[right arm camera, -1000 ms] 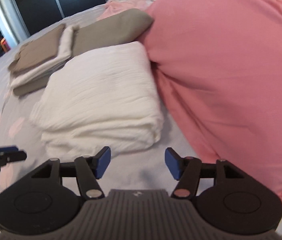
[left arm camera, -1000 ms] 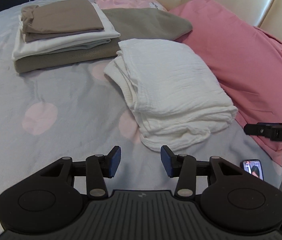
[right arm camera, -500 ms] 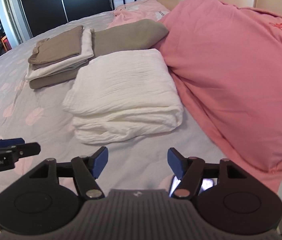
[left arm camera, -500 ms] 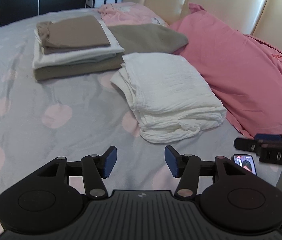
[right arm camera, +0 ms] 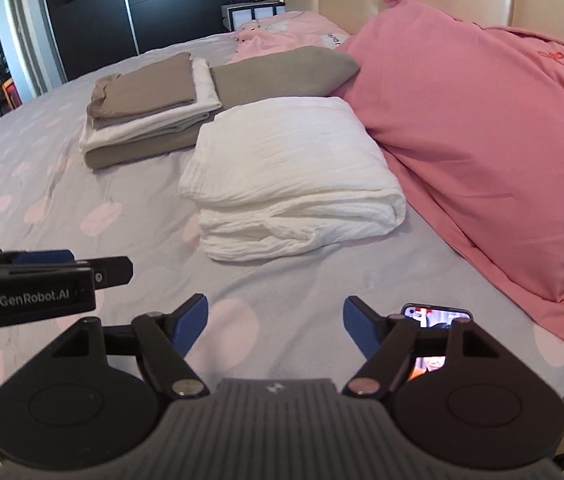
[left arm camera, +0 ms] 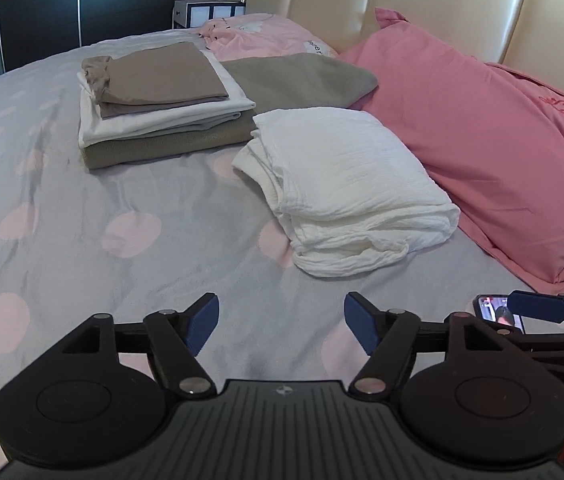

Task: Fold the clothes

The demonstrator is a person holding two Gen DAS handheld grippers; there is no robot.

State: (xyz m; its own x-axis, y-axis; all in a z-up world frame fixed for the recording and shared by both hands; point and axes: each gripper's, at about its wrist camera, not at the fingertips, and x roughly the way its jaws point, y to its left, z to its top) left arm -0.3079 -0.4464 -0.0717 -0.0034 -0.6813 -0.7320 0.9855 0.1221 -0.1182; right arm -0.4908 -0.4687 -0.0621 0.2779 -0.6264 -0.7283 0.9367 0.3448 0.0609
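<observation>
holding both claws above the near edge of the bed (left arm camera: pixel 82 240), i have nothing in either one: my left gripper (left arm camera: pixel 281 328) has its blue pads spread wide apart over bare sheet, and my right gripper (right arm camera: pixel 274 326) stands the same way, wide and empty.

the white garment (right arm camera: pixel 290 184) lies folded in a thick block ahead of me, its far side touching the pink pillow (right arm camera: pixel 482 140). behind it to the left sits a stack of folded clothes (left arm camera: pixel 154 96), brown on white on olive, with an olive pillow (left arm camera: pixel 302 76) just beside it. by my reading the folding is close to done, if not finished.

risks from here, as i judge them: the white block has loose, rumpled layers along its front edge, so a pinch on only the top layer would peel it open. sliding it toward the stack could drag the sheet and skew the neat pile. a phone (right arm camera: pixel 436 314) lies near my right pads, partly hidden by my own linkage; a careless dip could knock it off the bed's edge.
</observation>
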